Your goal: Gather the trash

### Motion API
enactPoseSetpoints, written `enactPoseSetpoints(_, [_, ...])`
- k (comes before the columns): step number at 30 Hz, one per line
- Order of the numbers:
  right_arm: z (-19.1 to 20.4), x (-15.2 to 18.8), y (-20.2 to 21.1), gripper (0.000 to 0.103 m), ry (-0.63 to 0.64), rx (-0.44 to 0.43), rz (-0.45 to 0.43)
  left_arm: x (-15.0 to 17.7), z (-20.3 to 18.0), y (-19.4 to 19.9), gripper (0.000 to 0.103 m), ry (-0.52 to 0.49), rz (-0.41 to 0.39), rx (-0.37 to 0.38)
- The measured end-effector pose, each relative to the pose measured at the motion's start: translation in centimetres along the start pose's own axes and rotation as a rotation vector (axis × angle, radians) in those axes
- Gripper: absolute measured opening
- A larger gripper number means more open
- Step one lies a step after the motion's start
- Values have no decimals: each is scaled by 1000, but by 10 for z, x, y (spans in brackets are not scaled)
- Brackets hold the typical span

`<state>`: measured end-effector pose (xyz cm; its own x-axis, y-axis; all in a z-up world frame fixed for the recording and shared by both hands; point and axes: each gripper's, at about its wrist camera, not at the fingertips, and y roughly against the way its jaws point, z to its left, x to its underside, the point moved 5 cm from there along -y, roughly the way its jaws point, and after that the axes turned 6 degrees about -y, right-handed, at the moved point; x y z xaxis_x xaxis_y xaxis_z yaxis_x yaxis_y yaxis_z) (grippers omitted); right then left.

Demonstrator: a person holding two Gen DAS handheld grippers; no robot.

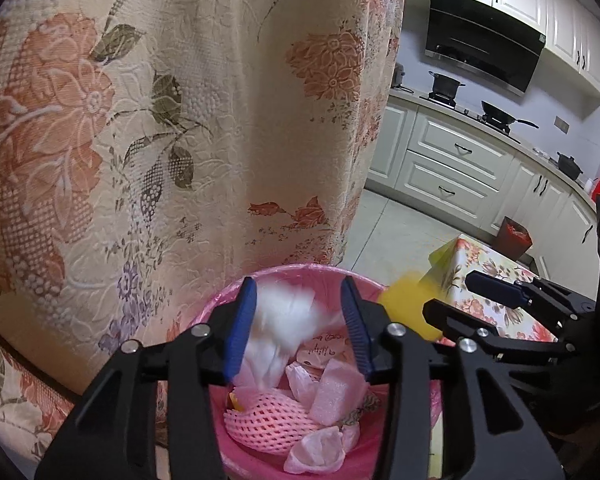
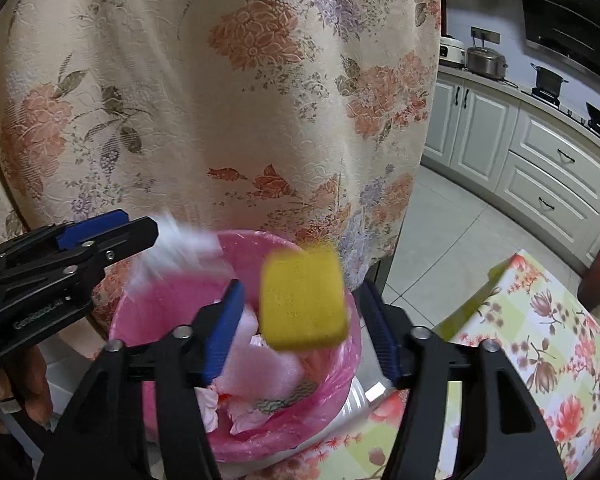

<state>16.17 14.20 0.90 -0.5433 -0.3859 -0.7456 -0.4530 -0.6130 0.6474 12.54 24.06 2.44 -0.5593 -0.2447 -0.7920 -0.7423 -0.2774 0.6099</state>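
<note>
A floral curtain hangs behind the pink-lined bin holding foam scraps. Both claws, left claw and right claw, gape apart; a blurred white wad and yellow sponge hang loose above it.

Yellow sponge above pink bin

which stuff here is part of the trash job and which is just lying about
Part of the job:
- pink-lined bin, holding foam scraps
- yellow sponge, blurred, over the bin, between the open right gripper fingers
- white wad, blurred, between the open left gripper fingers

Just lying about:
- floral curtain
- floral tablecloth
- pots on the stove
- red bin by the cabinets
</note>
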Motion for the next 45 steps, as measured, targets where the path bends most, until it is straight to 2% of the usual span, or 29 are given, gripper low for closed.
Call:
enactPoseSetpoints(8, [-13,7,7,60,-24,22,-6,5,1,5,44,11,4,-1])
enactPoseSetpoints(13, [-15,16,21,60,-37,33,-19,13,-4,20,53,9,3,5])
enactPoseSetpoints(15, [-16,20,29,65,-43,39,-29,18,-7,28,56,4,5,8])
enactPoseSetpoints(25, [-16,49,69,71,-67,60,-59,48,-21,65,74,2,22,21])
enactPoseSetpoints(35, [-14,75,92,76,-92,70,-58,72,-29,87,86,5,50,27])
enactPoseSetpoints(45, [-2,79,100,80,-73,54,-63,78,-19,93,90,21,69,4])
